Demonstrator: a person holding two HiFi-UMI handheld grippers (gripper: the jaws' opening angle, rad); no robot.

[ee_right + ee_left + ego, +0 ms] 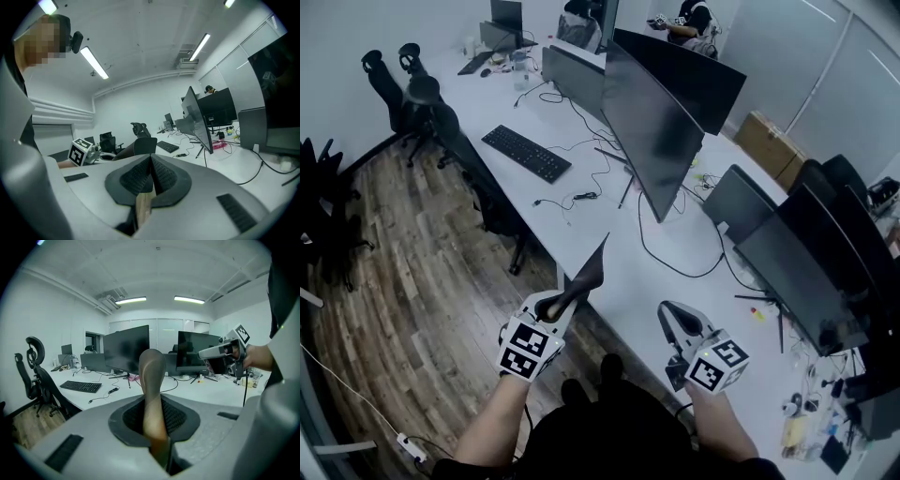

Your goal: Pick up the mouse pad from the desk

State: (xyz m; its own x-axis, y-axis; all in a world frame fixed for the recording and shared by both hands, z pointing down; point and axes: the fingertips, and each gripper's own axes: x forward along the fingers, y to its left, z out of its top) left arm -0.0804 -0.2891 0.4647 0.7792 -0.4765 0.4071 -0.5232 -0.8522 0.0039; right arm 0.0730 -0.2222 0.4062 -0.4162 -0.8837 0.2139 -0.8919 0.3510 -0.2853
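The mouse pad (pixel 586 272) is a thin dark sheet, seen nearly edge-on, lifted off the white desk (pixel 609 225). My left gripper (pixel 555 305) is shut on its lower end, and the pad points up and away from it. In the left gripper view the pad (pixel 152 380) stands up between the jaws of the left gripper (pixel 157 427) with its tan underside showing. My right gripper (pixel 675 317) hovers to the right over the desk's near edge, apart from the pad. Its pads (pixel 151 176) meet with nothing sticking out. The right gripper view shows the pad (pixel 144 145) off to its left.
A large curved monitor (pixel 652 122) stands mid-desk with cables trailing from it. A black keyboard (pixel 525 152) lies further back. More monitors (pixel 806 262) stand at the right. Office chairs (pixel 441 122) line the desk's left side over a wooden floor (pixel 403 281).
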